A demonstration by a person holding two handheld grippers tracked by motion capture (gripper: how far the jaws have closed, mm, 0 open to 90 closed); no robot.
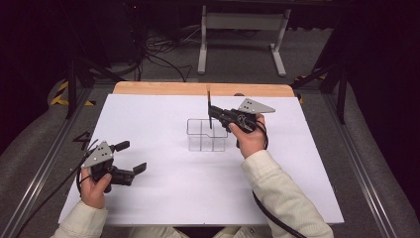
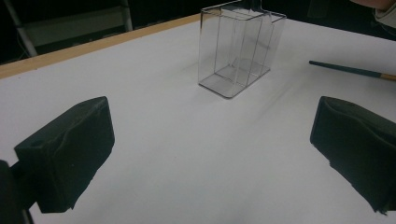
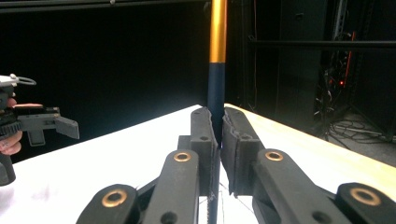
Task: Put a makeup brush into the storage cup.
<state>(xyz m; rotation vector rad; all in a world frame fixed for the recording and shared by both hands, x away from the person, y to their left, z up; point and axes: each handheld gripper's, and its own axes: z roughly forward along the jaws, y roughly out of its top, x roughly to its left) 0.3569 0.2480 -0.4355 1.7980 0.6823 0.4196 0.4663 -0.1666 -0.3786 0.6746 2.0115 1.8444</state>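
A white tabletop (image 1: 163, 198) sits in a dark room. The right gripper (image 1: 213, 113), clenched on a brush (image 3: 217, 74), holds it upright over the clear organizer (image 1: 205, 135), probably to drop it into a compartment. The left gripper (image 1: 130, 157) rests released, well apart.

Left claw (image 1: 132, 157) spread wide, low; right claw (image 1: 212, 113) clamped shut, raised.
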